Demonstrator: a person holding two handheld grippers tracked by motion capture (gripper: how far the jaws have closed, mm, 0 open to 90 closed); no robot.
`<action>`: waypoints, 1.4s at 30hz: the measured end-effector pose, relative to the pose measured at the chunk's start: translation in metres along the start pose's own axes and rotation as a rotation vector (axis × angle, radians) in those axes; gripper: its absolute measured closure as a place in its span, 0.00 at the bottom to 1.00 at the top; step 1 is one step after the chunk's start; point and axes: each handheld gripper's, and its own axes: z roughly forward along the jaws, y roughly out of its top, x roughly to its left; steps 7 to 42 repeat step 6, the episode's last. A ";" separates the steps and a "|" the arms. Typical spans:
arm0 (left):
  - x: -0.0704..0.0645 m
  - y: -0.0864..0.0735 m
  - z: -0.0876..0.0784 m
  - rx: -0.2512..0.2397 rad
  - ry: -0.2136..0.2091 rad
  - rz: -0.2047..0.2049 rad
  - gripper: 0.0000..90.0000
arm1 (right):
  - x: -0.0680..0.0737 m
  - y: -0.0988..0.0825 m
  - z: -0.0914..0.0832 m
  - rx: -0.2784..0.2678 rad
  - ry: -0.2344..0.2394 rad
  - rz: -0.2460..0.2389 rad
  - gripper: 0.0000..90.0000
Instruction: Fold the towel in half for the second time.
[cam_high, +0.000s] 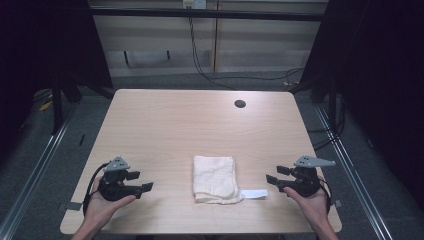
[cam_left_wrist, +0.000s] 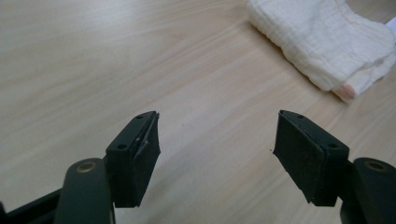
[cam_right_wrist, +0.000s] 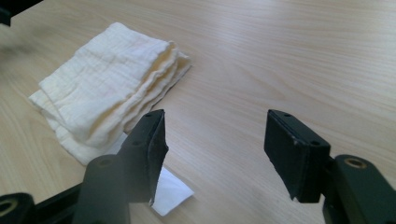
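Note:
A folded cream-white cloth (cam_high: 215, 178) lies on the wooden table (cam_high: 200, 125) near its front edge, with a white label (cam_high: 254, 193) sticking out at its right front corner. My left gripper (cam_high: 141, 182) rests low over the table to the left of the cloth, held in a hand, its jaws wide apart with nothing between them. In the left gripper view the cloth (cam_left_wrist: 322, 39) lies at the upper right, beyond the left gripper (cam_left_wrist: 217, 154). My right gripper (cam_high: 275, 175) sits to the right of the cloth, open and empty. The right gripper view has the cloth (cam_right_wrist: 105, 91) at the left, its label (cam_right_wrist: 170, 191) behind the left jaw of the right gripper (cam_right_wrist: 219, 154).
A round dark hole (cam_high: 240, 104) marks the table's far right part. Metal rails run along the floor on both sides, and cables hang against the back wall. Bare wood stretches behind the cloth.

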 end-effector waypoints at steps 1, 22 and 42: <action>0.002 -0.006 -0.001 -0.026 -0.005 -0.018 0.36 | -0.003 -0.002 0.000 -0.007 -0.010 0.001 0.43; 0.008 -0.009 -0.006 -0.047 -0.003 0.003 0.35 | -0.010 -0.014 -0.003 -0.009 -0.048 0.029 0.41; 0.008 -0.009 -0.006 -0.047 -0.003 0.003 0.35 | -0.010 -0.014 -0.003 -0.009 -0.048 0.029 0.41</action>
